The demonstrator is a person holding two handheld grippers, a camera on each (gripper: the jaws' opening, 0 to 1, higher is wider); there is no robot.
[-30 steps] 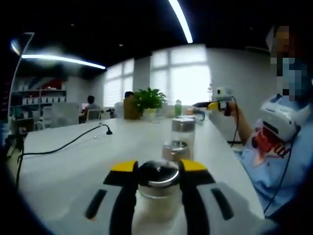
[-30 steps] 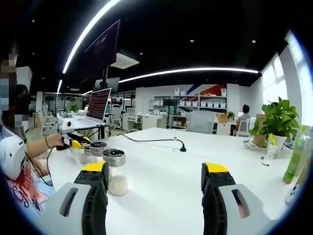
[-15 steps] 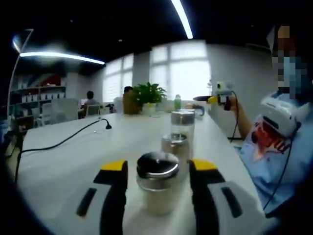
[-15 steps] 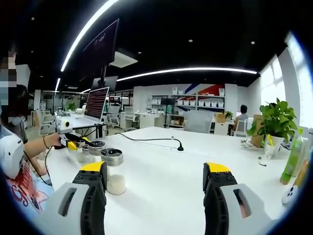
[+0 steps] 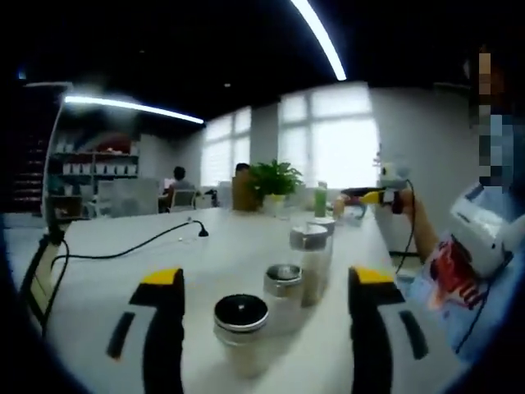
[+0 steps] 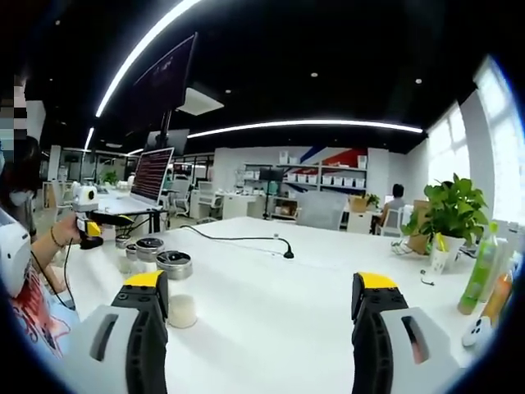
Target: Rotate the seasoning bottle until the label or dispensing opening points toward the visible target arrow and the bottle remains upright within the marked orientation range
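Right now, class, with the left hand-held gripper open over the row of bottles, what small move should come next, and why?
Probably ease the left hand-held gripper forward and close it on the nearest seasoning bottle. Its jaws stand wide apart, the bottle is upright between them, untouched, and no target arrow is visible yet.

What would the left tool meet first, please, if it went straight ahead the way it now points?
Probably the nearest seasoning bottle, standing between the open left tool; two more bottles stand behind it.

A potted plant and a green bottle stand on the white table, a black cable crosses it, and a laptop sits behind.
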